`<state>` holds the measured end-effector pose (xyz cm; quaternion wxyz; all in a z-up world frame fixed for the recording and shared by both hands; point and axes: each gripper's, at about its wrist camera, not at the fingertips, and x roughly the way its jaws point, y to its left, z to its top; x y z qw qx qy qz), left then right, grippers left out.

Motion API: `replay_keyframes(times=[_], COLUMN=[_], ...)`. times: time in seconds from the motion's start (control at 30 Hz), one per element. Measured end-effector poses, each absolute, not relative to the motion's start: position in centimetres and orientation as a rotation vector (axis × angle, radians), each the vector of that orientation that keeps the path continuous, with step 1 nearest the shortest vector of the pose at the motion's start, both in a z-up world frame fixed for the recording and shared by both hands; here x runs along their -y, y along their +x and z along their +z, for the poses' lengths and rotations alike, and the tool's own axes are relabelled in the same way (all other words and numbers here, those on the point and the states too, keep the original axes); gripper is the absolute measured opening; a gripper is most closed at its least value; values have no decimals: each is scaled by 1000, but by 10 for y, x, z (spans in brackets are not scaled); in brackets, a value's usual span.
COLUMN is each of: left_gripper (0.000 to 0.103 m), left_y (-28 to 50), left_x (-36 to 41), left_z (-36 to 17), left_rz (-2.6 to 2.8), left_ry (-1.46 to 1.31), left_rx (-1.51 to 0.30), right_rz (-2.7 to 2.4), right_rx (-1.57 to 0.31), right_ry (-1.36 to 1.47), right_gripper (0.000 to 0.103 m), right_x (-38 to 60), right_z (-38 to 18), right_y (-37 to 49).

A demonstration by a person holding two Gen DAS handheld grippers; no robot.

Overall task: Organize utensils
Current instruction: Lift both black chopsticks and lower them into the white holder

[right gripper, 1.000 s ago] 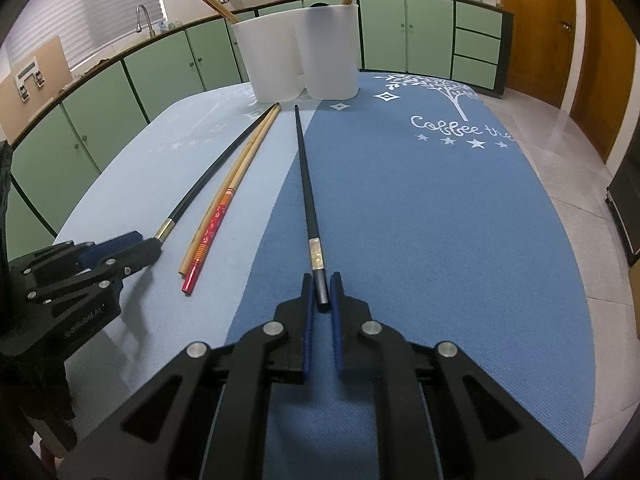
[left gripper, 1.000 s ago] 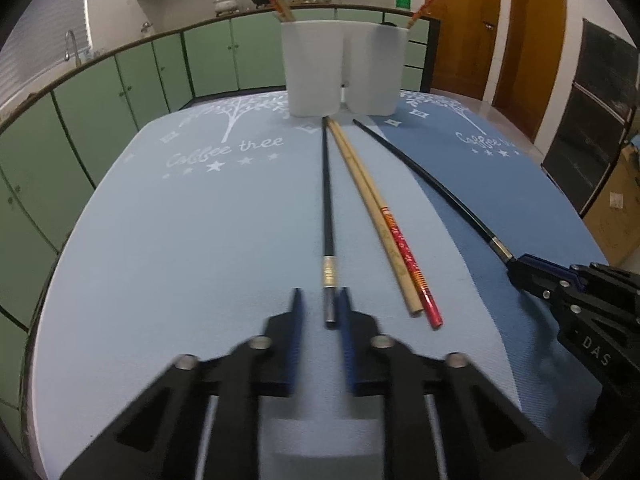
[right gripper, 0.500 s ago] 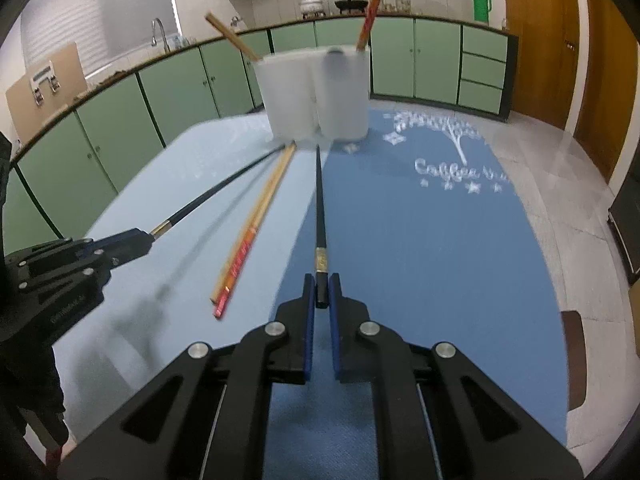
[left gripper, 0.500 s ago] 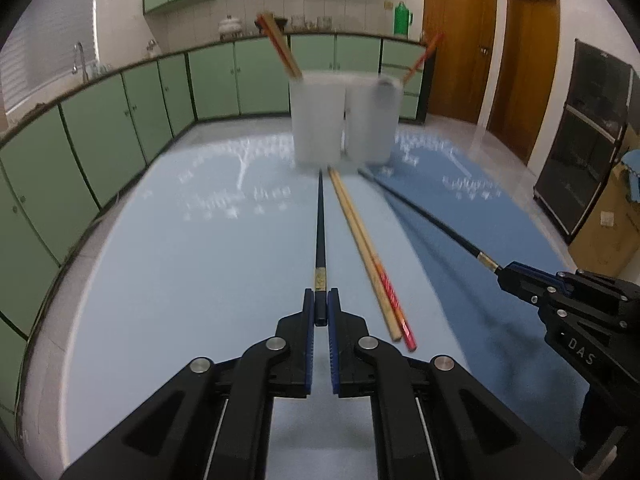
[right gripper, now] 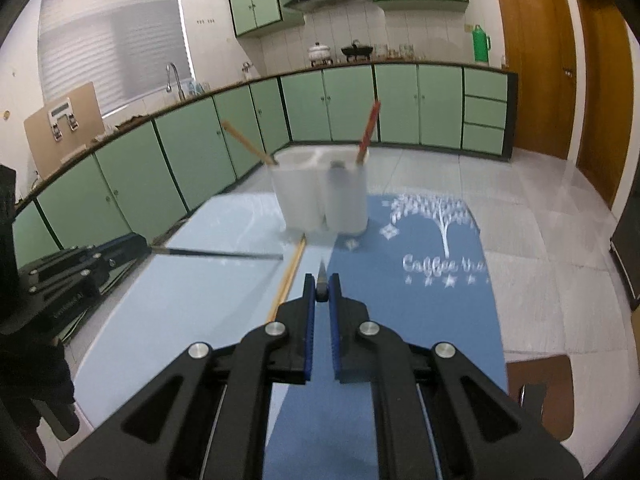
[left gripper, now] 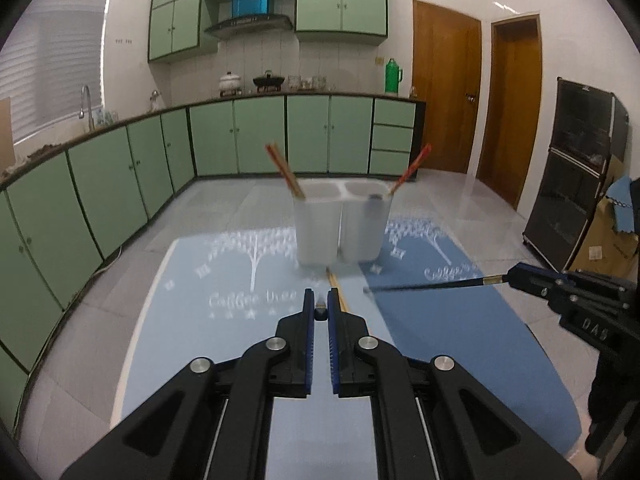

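The left gripper [left gripper: 321,312] is clamping the end of a thin black chopstick [right gripper: 224,255] at frame centre, and the right gripper [right gripper: 321,294] is gripping a second black chopstick [left gripper: 424,285] likewise. Both sticks are hanging above the two-tone blue table mat [left gripper: 224,344]. The white two-compartment plastic holder [left gripper: 340,226] is standing just above centre, a brown wooden chopstick [left gripper: 285,171] leaning in its left compartment, a red one [left gripper: 409,170] in the right. A tan wooden chopstick [right gripper: 289,276] is lying on the mat.

holder [left gripper: 338,226] at mat's [left gripper: 192,344] far end, chopsticks [right gripper: 286,280] before it
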<state>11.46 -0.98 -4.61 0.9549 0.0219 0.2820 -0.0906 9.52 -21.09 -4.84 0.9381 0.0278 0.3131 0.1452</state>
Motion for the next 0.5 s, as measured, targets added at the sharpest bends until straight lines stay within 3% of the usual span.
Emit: replay_keyframes(times=[0.5], left_gripper=[6], left_y=[143], left_x=[18], left_z=[8], left_rz=[-241], left_ry=[72], left_rx=[-465], right_rz=[384], right_rx=[-558], right_ry=[61], right_gripper=[6], right_x=[212], right_z=[32], right_y=[138])
